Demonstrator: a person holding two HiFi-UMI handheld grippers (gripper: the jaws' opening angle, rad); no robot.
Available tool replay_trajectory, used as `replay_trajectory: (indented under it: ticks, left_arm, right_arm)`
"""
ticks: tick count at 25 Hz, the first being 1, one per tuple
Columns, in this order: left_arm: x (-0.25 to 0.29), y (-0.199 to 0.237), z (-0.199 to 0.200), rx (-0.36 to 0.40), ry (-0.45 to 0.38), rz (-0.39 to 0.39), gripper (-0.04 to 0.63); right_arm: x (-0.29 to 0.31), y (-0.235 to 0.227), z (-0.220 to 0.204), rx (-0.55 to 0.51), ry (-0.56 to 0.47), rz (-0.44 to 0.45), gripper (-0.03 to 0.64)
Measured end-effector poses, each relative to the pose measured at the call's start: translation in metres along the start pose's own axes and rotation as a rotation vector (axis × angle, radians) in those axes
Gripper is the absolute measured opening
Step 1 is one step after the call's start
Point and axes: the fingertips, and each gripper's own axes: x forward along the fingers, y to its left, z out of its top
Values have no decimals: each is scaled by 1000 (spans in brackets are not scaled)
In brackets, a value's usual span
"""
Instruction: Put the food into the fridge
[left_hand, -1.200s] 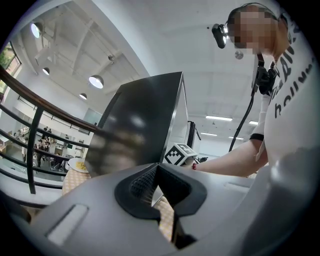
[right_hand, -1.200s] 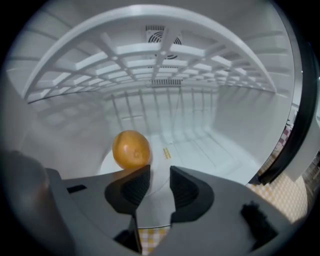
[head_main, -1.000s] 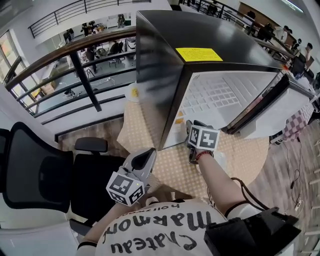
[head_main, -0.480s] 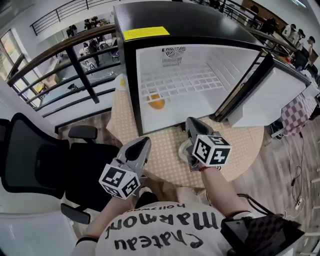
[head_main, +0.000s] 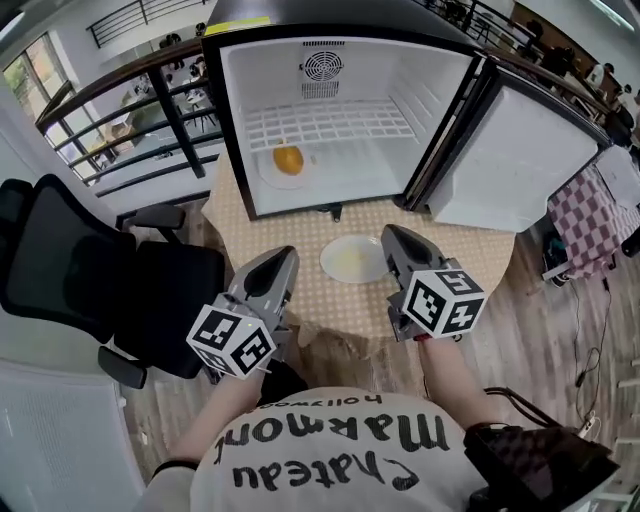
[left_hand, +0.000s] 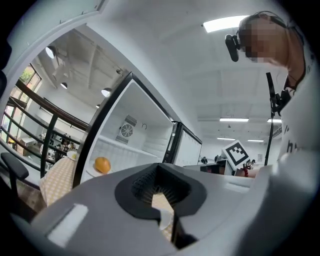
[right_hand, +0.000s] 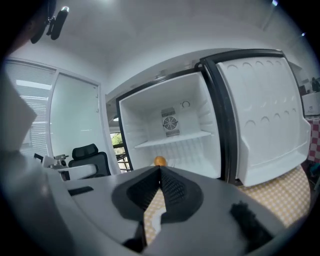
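Open fridge (head_main: 430, 90) with an orange (head_main: 288, 159) low inside; a pale plate (head_main: 353, 260) lies on the table (head_main: 470, 250) between two closed, empty grippers, just ahead-left of the right gripper (head_main: 392, 234), farther from the left gripper (head_main: 284, 258), so probably the right's reach

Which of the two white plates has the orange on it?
The plate inside the fridge, on the fridge floor under the orange; the plate on the table outside, on the table, has no fruit.

An office (upper gallery), shown by swivel chair (head_main: 70, 270), railing (head_main: 120, 88), desks (head_main: 128, 127) below.
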Motion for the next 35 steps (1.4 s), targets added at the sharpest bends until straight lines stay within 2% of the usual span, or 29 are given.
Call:
replay_trajectory:
  ticks: [6, 11, 22, 35]
  left_arm:
    - [-21, -55, -17, 19, -8, 32, 3]
    - [-38, -80, -29, 12, -9, 46, 3]
    - [-56, -111, -23, 37, -25, 41, 3]
    - [-74, -120, -23, 44, -18, 60, 3]
  right_arm:
    - [-48, -8, -13, -11, 7, 30, 15]
    - [-77, 4, -22, -7, 3, 69, 15]
    - [-110, 21, -34, -9, 25, 96, 15]
    - [-124, 32, -35, -35, 19, 87, 15]
